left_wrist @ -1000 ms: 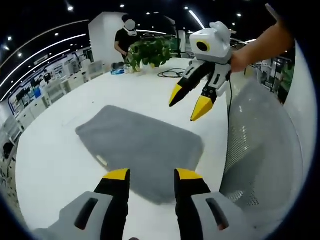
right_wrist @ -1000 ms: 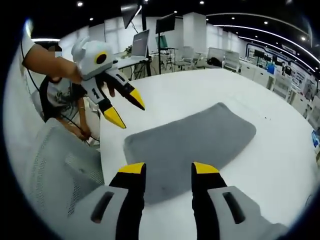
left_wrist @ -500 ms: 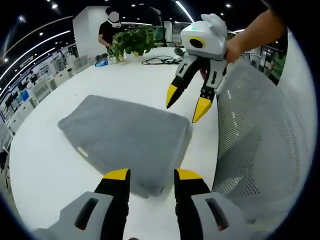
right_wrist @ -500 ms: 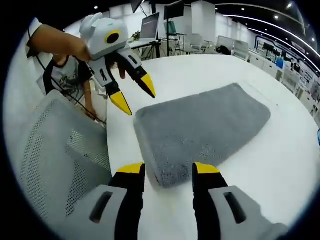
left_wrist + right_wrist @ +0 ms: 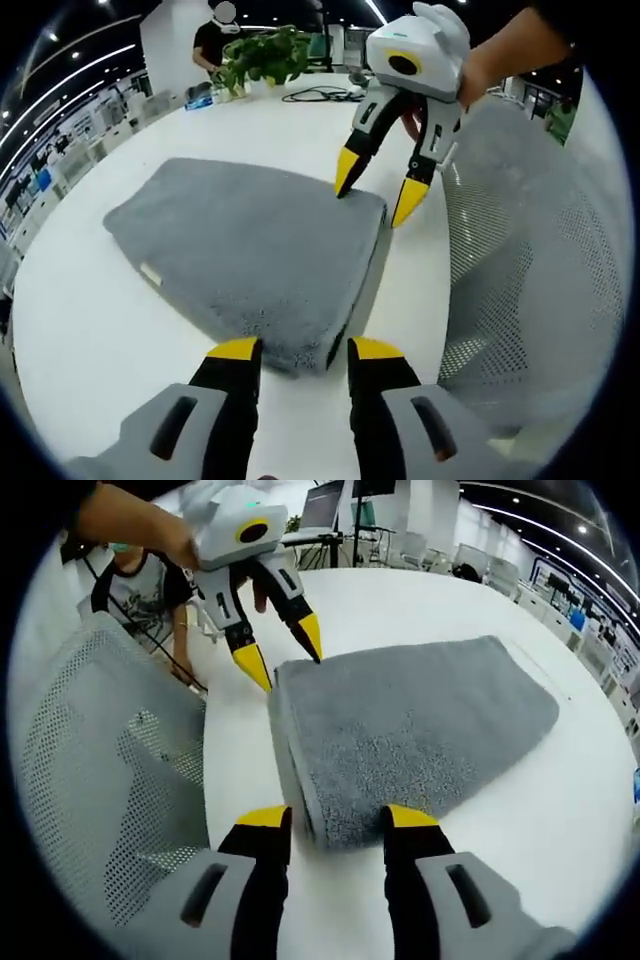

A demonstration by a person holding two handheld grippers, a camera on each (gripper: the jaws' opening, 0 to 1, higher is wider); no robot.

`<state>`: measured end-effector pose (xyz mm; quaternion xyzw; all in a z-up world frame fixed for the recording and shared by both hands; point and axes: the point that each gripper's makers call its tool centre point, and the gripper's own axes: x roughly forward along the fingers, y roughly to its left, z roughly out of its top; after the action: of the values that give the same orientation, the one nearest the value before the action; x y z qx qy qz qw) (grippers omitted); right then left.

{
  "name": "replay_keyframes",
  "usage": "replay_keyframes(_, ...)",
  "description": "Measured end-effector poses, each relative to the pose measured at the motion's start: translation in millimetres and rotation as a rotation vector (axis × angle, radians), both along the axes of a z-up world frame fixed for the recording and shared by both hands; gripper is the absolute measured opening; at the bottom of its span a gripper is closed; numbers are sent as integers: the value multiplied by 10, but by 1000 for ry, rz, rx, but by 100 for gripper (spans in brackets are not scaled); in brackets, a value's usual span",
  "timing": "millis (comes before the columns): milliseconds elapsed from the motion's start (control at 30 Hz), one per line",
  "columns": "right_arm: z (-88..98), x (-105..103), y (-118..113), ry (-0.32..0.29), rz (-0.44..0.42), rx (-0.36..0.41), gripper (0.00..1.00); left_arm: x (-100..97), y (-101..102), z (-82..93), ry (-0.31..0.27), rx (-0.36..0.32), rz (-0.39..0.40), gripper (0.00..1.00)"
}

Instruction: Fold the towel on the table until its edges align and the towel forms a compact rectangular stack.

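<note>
White and glossy, the round table [image 5: 100, 340] is carrying a grey towel [image 5: 240, 255], already folded into a thick, fuzzy pad with rounded corners and a small pale label on one edge. In the left gripper view the left gripper [image 5: 298, 350] is rising from 6 o'clock, its black jaws with yellow tips standing apart on either side of the towel's near corner, not closing on it. Toward 1 o'clock the right gripper [image 5: 378, 190] is angling down from a person's hand [image 5: 475, 80]; its jaws are spread, one yellow tip touching the towel's far corner, the other just off the edge over the table. A white mesh chair back [image 5: 520, 290] is curving along the 3 o'clock side. Farther off, a potted plant [image 5: 262, 58] and a dark cable [image 5: 318, 96] are sitting on the table, with a person [image 5: 212, 42] standing behind. In the right gripper view the right gripper [image 5: 327, 818] is straddling the towel's [image 5: 420, 730] layered, nubby edge with jaws apart
</note>
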<state>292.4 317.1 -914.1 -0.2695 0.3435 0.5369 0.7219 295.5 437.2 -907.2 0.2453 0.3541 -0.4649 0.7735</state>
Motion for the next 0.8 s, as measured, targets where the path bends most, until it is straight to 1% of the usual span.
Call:
replay_keyframes(67, -28, 38, -5, -19, -2, 6, 33, 3, 7, -36, -1, 13, -3, 34)
replay_keyframes(200, -24, 73, -23, -43, -4, -1, 27, 29, 10, -36, 3, 14, 12, 31)
replay_keyframes(267, -34, 66, -25, -49, 11, -6, 27, 11, 6, -39, 5, 17, 7, 30)
replay_keyframes(300, -40, 65, -24, -55, 21, -8, 27, 14, 9, -45, 0, 24, -1, 28)
replay_keyframes(333, -48, 62, -23, -60, 28, -10, 26, 30, 18, -53, -17, 39, -15, 26)
replay_keyframes(367, -51, 62, -20, -63, 30, -12, 26, 39, 11, -53, -18, 40, -12, 25)
replay_keyframes(433, -57, 66, -21, -66, 28, -12, 25, 85, 22, -43, -12, 41, 25, 21)
replay_keyframes(567, -64, 60, -34, -86, 30, -14, 20, 102, 17, -47, -28, 44, 29, 15)
replay_keyframes(600, -60, 46, -35, -95, 35, -23, 17, 93, 8, -49, -31, 42, 27, 14)
replay_keyframes(667, -56, 45, -62, -131, 68, -60, 13, 71, -35, -45, -31, 29, 25, 12)
replay_keyframes(733, -47, 21, -69, -129, 65, -61, 11, 61, -69, -43, -35, 34, 26, 10)
replay_keyframes(800, -40, 30, -112, -121, 57, -59, 10, 41, -100, -43, -43, 46, 11, 9)
